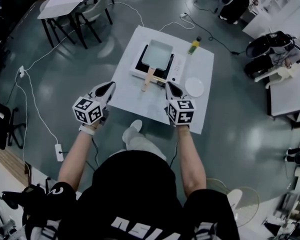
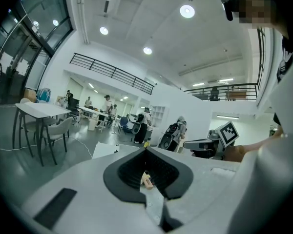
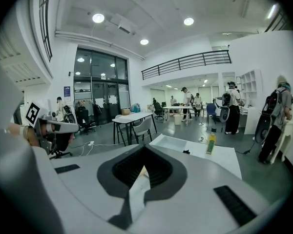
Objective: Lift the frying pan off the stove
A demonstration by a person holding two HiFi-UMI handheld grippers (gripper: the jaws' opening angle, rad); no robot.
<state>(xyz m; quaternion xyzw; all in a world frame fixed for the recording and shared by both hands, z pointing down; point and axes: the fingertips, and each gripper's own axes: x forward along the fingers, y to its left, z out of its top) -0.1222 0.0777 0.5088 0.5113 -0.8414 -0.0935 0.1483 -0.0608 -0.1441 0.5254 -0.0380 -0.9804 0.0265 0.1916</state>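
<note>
Both jaws are squeezed together with nothing in them. My left hand-held gripper (image 1: 110, 87) hangs at the left edge of the surface (image 1: 140, 106), and my right hand-held gripper (image 1: 169, 86) is over it, near the end of the wooden handle (image 1: 148, 79). The frying pan (image 1: 157, 54) sits on the stove (image 1: 176, 66), handle toward me. A bottle (image 1: 193, 46) and a plate (image 1: 194, 87) are off to the right.
</note>
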